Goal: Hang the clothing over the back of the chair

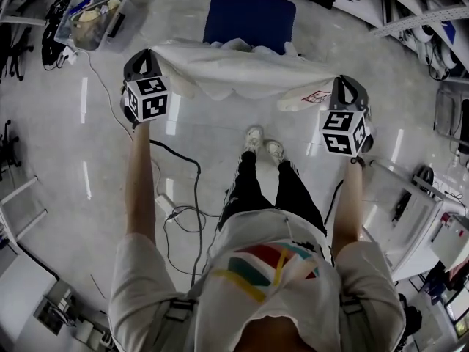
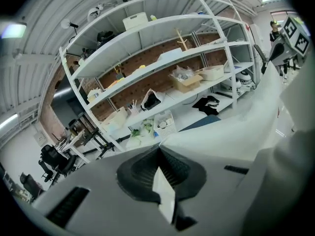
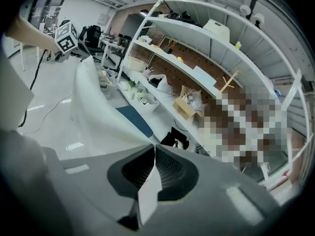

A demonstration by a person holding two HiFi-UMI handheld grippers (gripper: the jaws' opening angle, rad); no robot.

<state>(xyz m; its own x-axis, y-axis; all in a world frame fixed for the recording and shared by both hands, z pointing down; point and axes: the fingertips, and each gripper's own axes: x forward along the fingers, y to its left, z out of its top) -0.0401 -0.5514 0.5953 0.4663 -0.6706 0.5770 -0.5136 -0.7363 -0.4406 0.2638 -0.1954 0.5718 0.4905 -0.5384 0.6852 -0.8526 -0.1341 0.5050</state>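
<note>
A white garment (image 1: 238,68) hangs stretched between my two grippers, above and just in front of a blue chair (image 1: 249,17). My left gripper (image 1: 146,59) is shut on its left edge. My right gripper (image 1: 344,85) is shut on its right edge, near a printed label (image 1: 316,97). In the left gripper view the jaws (image 2: 158,149) pinch white cloth (image 2: 231,127) that runs off right toward the other gripper (image 2: 294,37). In the right gripper view the jaws (image 3: 155,149) pinch the cloth (image 3: 96,112), which leads left to the left gripper (image 3: 66,38). The chair (image 3: 133,119) shows below the cloth.
A tall white shelving rack (image 2: 197,48) full of boxes stands behind the chair. A clear bin (image 1: 91,17) of items sits at the far left of the floor. Black cables (image 1: 183,196) trail beside the person's feet (image 1: 264,147). White furniture (image 1: 410,211) stands to the right.
</note>
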